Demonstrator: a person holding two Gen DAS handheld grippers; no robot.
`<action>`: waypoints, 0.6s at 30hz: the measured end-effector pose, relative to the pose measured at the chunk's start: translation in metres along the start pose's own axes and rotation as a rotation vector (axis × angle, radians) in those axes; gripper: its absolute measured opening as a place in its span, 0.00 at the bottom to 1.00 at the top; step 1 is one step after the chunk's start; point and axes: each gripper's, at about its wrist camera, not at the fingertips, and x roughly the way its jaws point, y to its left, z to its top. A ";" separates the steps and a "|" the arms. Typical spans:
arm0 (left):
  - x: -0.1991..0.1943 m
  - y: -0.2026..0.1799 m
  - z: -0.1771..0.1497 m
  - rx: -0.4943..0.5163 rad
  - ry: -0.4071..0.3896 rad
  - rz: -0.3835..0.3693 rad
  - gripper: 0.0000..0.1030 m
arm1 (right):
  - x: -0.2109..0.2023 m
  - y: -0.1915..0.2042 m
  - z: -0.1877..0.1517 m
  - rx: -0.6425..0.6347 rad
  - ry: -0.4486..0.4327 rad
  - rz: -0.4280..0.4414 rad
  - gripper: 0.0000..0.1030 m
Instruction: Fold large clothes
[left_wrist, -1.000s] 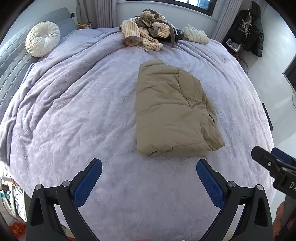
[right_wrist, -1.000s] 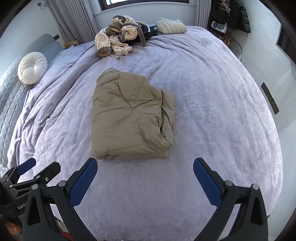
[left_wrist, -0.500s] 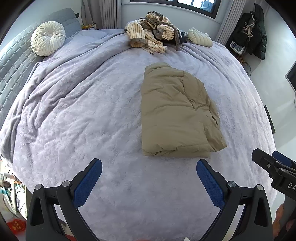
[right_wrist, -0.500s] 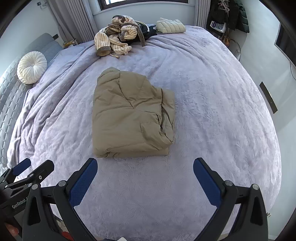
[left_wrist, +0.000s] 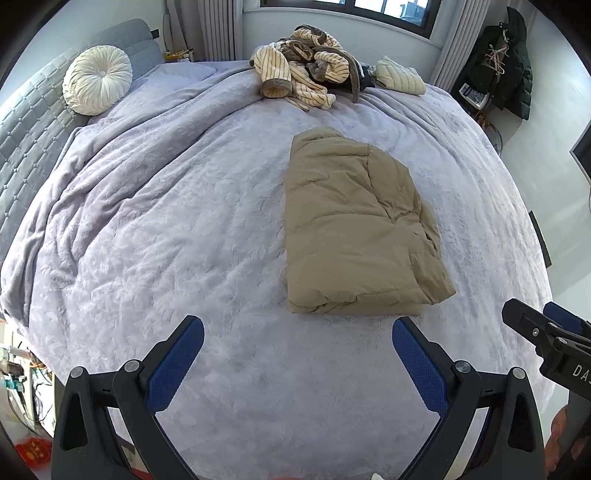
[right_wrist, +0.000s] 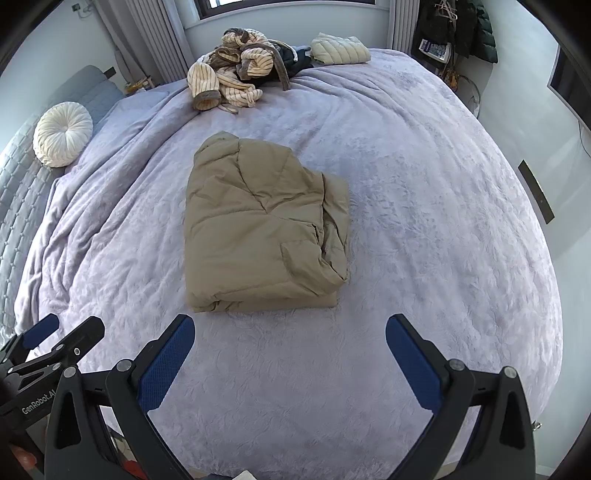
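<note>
Khaki jacket (right_wrist: 258, 225) lies folded; left gripper (right_wrist: 55, 338) reads "GenRobot.AI".

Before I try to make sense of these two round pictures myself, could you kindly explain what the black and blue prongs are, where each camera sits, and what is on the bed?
There is no robot here. A person holds a hand-held gripper in each hand, and each carries a fisheye camera looking forward along its two fingers, which is why the pictures look round and bent.

In the left wrist view the prongs are the left gripper; the right gripper pokes in at the edge. The right wrist view looks along the right gripper. Both stand wide open and hold nothing.

Ahead, on the lilac bedspread, lies a folded tan padded jacket. Farther back are a heap of striped clothing, a folded cream quilted garment and a round white cushion.
</note>
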 end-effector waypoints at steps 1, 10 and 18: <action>0.000 0.000 0.000 -0.003 0.000 0.001 0.99 | 0.000 0.000 0.000 0.001 0.000 0.000 1.00; 0.000 0.000 0.000 -0.001 0.001 0.000 0.99 | 0.001 0.001 0.000 0.002 0.002 0.000 1.00; 0.000 0.000 0.002 -0.001 0.003 -0.001 0.99 | 0.001 0.002 0.000 0.000 0.002 0.000 1.00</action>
